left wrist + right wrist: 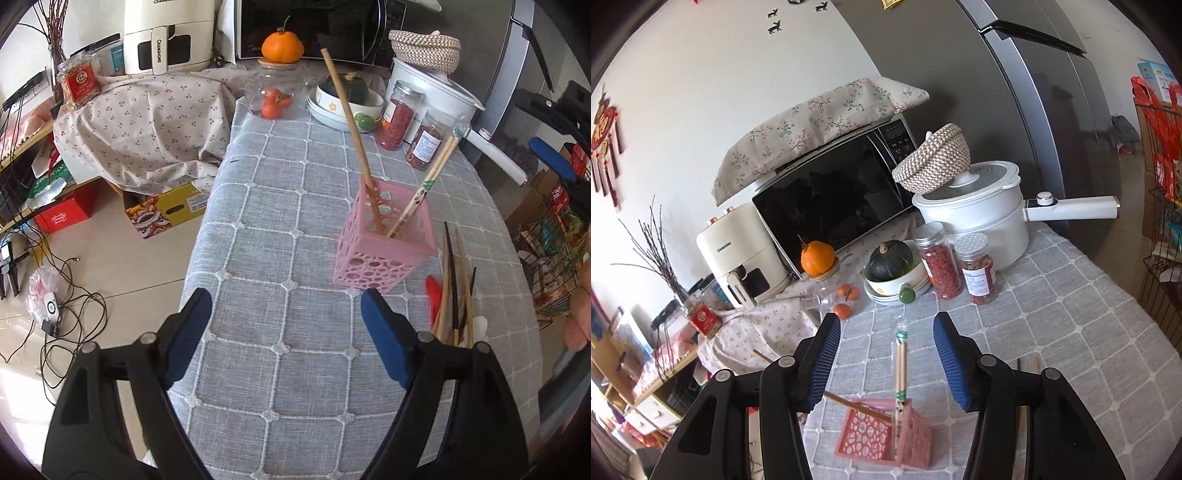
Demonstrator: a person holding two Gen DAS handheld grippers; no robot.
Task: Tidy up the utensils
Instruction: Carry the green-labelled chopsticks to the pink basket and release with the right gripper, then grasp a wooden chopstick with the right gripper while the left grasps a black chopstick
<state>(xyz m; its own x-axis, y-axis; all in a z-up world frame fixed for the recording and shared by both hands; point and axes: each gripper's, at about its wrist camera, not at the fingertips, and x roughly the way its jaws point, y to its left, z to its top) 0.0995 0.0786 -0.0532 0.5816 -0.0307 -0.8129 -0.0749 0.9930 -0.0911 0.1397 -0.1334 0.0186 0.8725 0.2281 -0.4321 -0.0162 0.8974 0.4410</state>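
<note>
A pink perforated utensil holder stands on the grey checked tablecloth. A long wooden stick and a wrapped pair of chopsticks stand in it. Loose chopsticks and a red utensil lie to its right. My left gripper is open and empty, just in front of the holder. My right gripper is open and empty above the holder, with the wrapped chopsticks between its fingers, not touched.
At the back stand two jars of dried red food, a white pot with a woven basket, a bowl with a squash, a glass jar with an orange on top, a microwave and an air fryer. The table's left edge drops to the floor.
</note>
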